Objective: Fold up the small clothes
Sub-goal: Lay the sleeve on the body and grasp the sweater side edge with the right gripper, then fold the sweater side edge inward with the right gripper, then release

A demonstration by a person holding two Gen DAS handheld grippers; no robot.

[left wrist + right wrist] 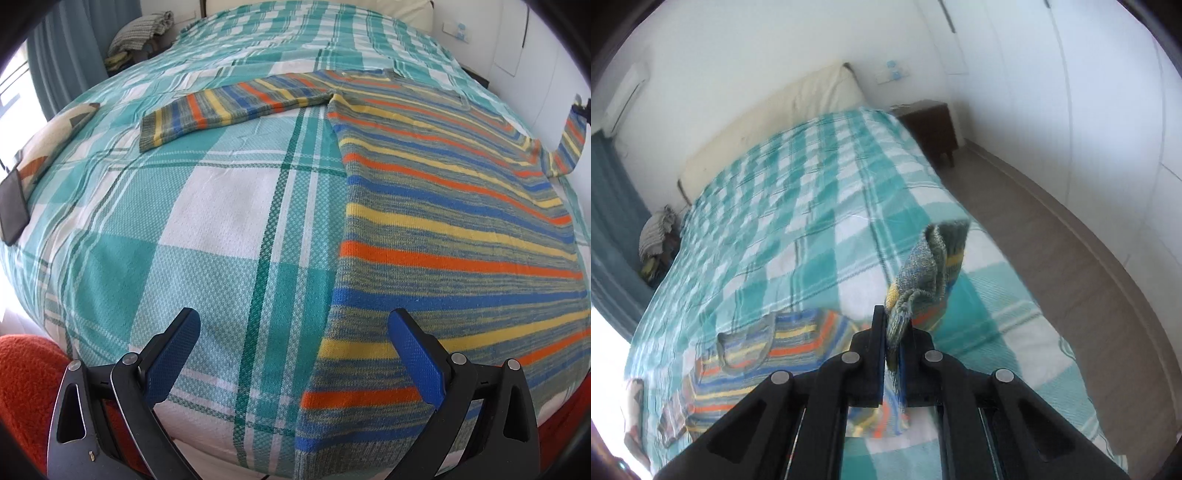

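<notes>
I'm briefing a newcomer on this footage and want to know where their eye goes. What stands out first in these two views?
The striped sweater jumps out, spread flat on the teal checked bedspread with one sleeve stretched out to the left. Next is the right gripper, shut on the other sleeve's cuff and lifting it off the bed. The left gripper hangs open above the sweater's near hem.

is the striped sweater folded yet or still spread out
Mostly spread: the striped knit sweater lies flat on the checked bedspread, one sleeve out; the right tongs lift the other cuff.
</notes>
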